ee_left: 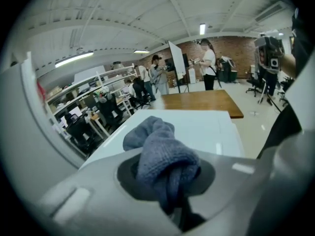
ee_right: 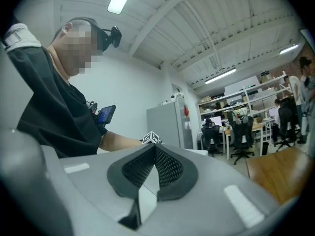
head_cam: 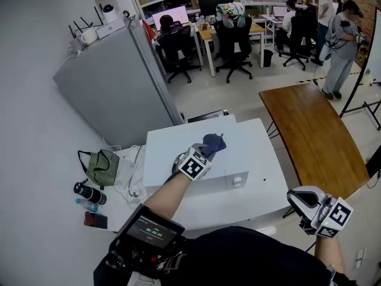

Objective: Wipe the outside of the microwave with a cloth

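Left gripper pinches soft, light cloth by its bunched middle, loose end flopping ahead over microwave; right gripper closed, empty

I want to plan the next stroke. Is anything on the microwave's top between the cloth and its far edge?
Nothing visible. The left gripper is shut on the cloth over the microwave, and the white top ahead of the cloth is bare to its far edge.
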The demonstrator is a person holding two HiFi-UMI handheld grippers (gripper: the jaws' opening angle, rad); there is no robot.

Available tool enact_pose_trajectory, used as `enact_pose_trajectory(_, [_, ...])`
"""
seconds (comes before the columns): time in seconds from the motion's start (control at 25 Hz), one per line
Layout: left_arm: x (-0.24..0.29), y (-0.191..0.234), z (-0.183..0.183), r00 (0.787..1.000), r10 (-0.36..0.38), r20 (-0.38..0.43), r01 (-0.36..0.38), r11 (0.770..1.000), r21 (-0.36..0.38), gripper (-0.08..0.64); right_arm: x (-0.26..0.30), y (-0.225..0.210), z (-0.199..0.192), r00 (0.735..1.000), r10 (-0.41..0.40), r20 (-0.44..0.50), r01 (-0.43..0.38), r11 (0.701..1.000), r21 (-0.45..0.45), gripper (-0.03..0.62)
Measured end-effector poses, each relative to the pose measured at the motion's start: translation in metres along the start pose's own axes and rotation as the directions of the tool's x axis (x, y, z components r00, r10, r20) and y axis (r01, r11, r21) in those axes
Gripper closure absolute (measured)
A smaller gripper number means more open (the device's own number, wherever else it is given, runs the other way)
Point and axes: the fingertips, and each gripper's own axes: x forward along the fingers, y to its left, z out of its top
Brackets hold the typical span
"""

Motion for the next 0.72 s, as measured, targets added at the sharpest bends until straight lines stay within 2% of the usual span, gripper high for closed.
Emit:
enact_pose_trajectory(0.12, [0.050, -0.045, 0.059, 0.997, -0.072, 0.012, 0.071, 0.995, 0.077, 0.505, -0.049, -0.028, -0.004, 0.997, -0.079, 0.013, 0.079, 0.996, 0.034, 0.588])
enact_pose_trajectory(0.24, [0.074, -0.079, 0.090, 0.989, -0.148, 0.014, 0.144, 0.980, 0.135, 0.503, -0.077, -0.037, -0.007, 0.991, -0.129, 0.022, 0.128, 0.991, 0.048, 0.588])
enact_pose_trajectory(0.4, [0.060, -0.090, 0.097, 0.981, -0.185, 0.061, 0.178, 0.978, 0.106, 0.503, -0.078, -0.029, -0.006, 0.989, -0.147, 0.032, 0.145, 0.988, 0.053, 0.588])
enact_pose_trajectory(0.48, [0.032, -0.072, 0.085, 0.983, -0.159, 0.098, 0.152, 0.986, 0.074, 0.503, -0.058, -0.018, -0.004, 0.992, -0.121, 0.029, 0.120, 0.992, 0.039, 0.588])
enact_pose_trajectory(0.56, [-0.009, -0.038, 0.056, 0.988, -0.096, 0.120, 0.092, 0.995, 0.040, 0.503, -0.022, 0.001, 0.001, 0.997, -0.070, 0.027, 0.069, 0.998, 0.014, 0.588])
enact_pose_trajectory(0.64, [-0.061, 0.008, 0.004, 0.994, -0.003, 0.105, 0.003, 1.000, -0.004, 0.503, 0.021, 0.030, 0.006, 1.000, -0.001, 0.024, 0.001, 1.000, -0.011, 0.588])
enact_pose_trajectory(0.72, [-0.116, 0.053, -0.064, 0.993, 0.100, 0.058, -0.096, 0.993, -0.063, 0.503, 0.066, 0.062, 0.008, 0.997, 0.071, 0.012, -0.071, 0.997, -0.028, 0.588])
